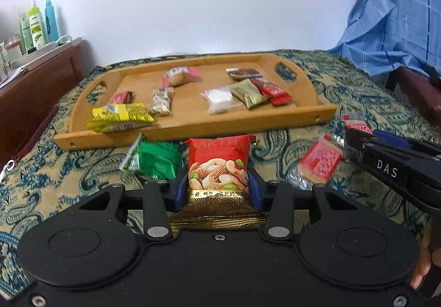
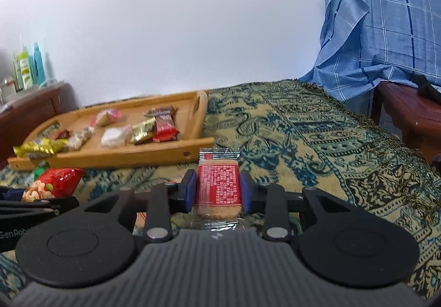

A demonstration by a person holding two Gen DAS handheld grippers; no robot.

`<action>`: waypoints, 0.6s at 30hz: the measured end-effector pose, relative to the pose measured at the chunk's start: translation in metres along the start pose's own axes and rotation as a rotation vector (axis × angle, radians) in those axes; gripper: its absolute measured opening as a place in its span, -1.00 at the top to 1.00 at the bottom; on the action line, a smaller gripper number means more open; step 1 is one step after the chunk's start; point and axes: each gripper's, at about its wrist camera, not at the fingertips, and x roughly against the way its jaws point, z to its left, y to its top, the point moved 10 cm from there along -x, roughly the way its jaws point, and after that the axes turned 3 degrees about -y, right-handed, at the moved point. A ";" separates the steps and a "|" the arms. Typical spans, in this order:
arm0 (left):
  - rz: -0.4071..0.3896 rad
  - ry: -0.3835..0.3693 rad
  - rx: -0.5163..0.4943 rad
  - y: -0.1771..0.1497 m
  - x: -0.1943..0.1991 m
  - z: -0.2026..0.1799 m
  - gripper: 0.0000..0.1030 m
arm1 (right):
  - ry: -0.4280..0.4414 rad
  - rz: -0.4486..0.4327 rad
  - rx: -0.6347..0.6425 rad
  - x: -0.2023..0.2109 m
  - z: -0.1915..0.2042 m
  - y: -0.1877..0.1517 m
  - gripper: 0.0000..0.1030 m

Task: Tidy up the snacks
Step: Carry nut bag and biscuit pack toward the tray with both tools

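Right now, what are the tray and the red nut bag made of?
The tray looks like bamboo or light wood: honey colour, faint grain, matte finish, cut-out handles. The nut bag, held in the left gripper, looks like glossy plastic film, maybe foil-lined: it shines, crinkles, and has a gold metallic band at the bottom.

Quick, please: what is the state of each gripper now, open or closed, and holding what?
Left gripper: closed on the red mixed-nuts packet.
Right gripper: closed on the red-labelled cracker packet.
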 end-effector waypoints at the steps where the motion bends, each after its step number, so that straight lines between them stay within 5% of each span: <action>1: -0.004 0.003 0.003 0.004 0.000 0.001 0.19 | 0.007 -0.003 -0.010 0.000 0.001 0.003 0.27; 10: -0.032 0.010 0.049 0.053 -0.010 0.022 0.19 | 0.108 -0.038 -0.085 -0.007 0.012 0.062 0.27; 18: -0.049 -0.011 0.096 0.106 -0.044 0.046 0.19 | 0.204 0.030 -0.167 -0.061 0.018 0.094 0.27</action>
